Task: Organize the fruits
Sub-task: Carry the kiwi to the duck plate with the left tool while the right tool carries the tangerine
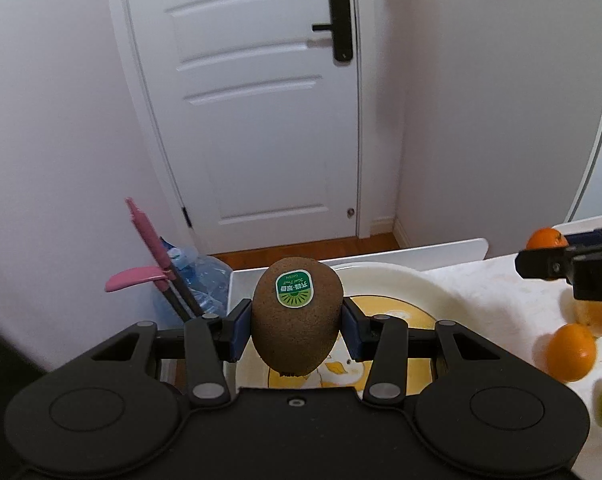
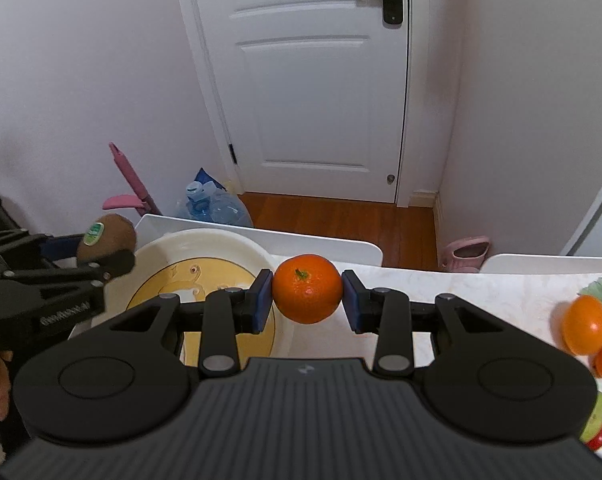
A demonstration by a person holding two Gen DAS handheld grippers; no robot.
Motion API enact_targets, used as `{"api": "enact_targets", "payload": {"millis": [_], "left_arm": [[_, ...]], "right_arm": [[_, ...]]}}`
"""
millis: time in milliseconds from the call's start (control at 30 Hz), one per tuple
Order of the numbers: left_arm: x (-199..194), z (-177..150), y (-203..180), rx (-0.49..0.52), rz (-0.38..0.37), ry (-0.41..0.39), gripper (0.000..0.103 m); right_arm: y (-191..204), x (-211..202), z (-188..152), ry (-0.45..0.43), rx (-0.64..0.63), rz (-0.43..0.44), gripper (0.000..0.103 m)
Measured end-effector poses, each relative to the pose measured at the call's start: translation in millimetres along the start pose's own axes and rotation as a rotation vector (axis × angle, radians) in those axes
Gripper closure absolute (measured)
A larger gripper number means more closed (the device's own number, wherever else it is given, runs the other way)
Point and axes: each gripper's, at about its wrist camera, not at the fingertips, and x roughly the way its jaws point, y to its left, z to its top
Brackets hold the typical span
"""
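Two fruits were mid-carry: our left gripper (image 1: 297,330) clamped the kiwi (image 1: 297,316), the right gripper (image 2: 307,300) the tangerine (image 2: 307,289); next we judged lowering both into the bowl (image 2: 205,242).

Black tongs (image 1: 297,330), blue pads (image 1: 240,330), silver pivot screws.

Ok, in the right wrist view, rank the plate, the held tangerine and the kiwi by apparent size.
1. Plate, clearly largest.
2. Tangerine, pinched in the right gripper.
3. Kiwi, partly hidden by the left gripper and farther off, so this ranking is unsure.
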Motion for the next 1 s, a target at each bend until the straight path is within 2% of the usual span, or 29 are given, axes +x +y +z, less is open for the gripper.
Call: {"api": "enact_targets", "payload": {"millis": [267, 500, 533, 567, 633, 700, 1000], "left_arm": [[49.7, -0.4, -5.0, 0.058, -0.041, 0.057, 0.053], [71.1, -1.5, -16.0, 0.085, -0.060, 0.084, 0.051], [70.4, -1.7, -16.2, 0.086, -0.061, 0.074, 0.045], [67.4, -1.5, -16.8, 0.091, -0.053, 0.058, 0.026], [59.1, -0.8, -16.5, 0.096, -0.039, 0.018, 0.005], [51.5, 0.1, -15.3, 0.096, -0.036, 0.006, 0.004], [21.6, -10.0, -3.6, 0.027, 0.020, 0.041, 0.004]], "right_arm": [[1.4, 32.0, 3.5, 0.041, 0.017, -0.027, 0.051], [-3.7, 41.7, 9.2, 0.063, 0.032, -0.033, 0.051], [-2.8, 41.6, 9.9, 0.063, 0.032, -0.032, 0.051], [-3.3, 41.1, 10.2, 0.063, 0.032, -0.029, 0.051], [-5.0, 39.2, 10.7, 0.061, 0.029, -0.021, 0.051], [-4.2, 38.0, 11.8, 0.060, 0.019, -0.012, 0.051], [5.2, 42.1, 18.7, 0.070, -0.052, 0.058, 0.051]]}}
